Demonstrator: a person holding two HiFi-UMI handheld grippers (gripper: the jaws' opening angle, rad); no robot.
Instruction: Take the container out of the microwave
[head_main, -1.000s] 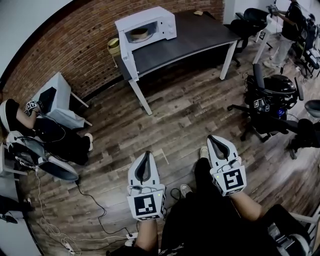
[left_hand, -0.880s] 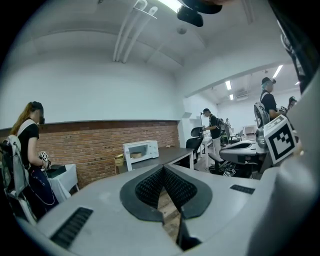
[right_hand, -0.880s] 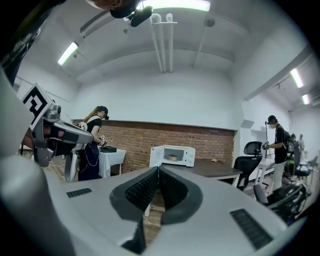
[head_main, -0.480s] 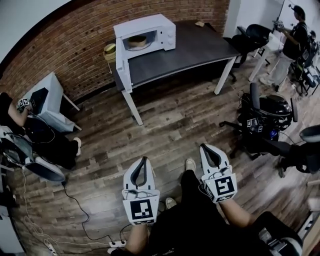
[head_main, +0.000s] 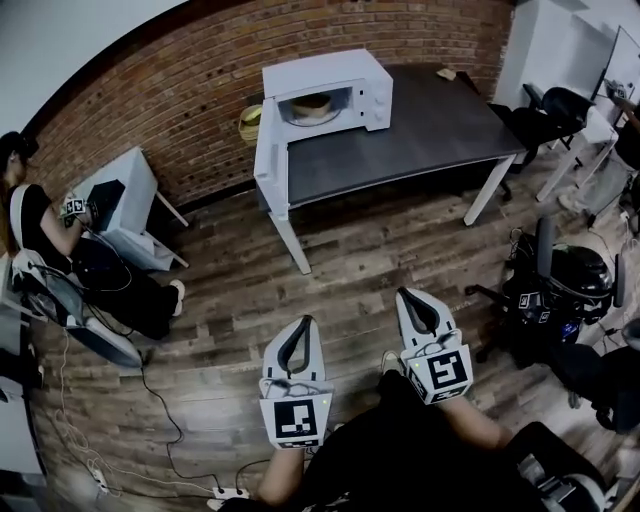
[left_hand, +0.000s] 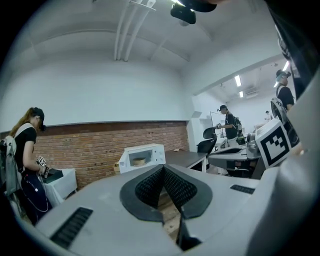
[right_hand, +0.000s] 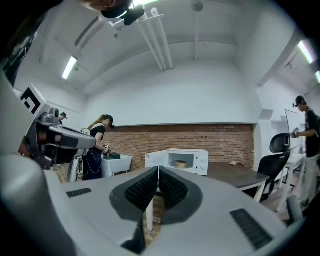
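A white microwave (head_main: 330, 90) stands on the left end of a dark table (head_main: 430, 125), its door (head_main: 268, 165) swung open to the left. A tan container (head_main: 312, 103) sits inside the cavity. My left gripper (head_main: 305, 322) and right gripper (head_main: 408, 295) hover over the wooden floor, well short of the table, both shut and empty. In the left gripper view the microwave (left_hand: 141, 158) with the container (left_hand: 140, 161) is far beyond the left gripper (left_hand: 163, 167). In the right gripper view the right gripper (right_hand: 158, 169) points at the microwave (right_hand: 182, 161) and the container (right_hand: 181, 163).
A person (head_main: 40, 225) sits at the left beside a small white table (head_main: 125, 195). Black office chairs (head_main: 555, 290) stand at the right. A cable (head_main: 165, 425) trails over the floor at the lower left. A brick wall (head_main: 160, 90) runs behind the table.
Both grippers have moved forward over the floor toward the table. The microwave has shifted rightward in the head view. Both pairs of jaws stay shut.
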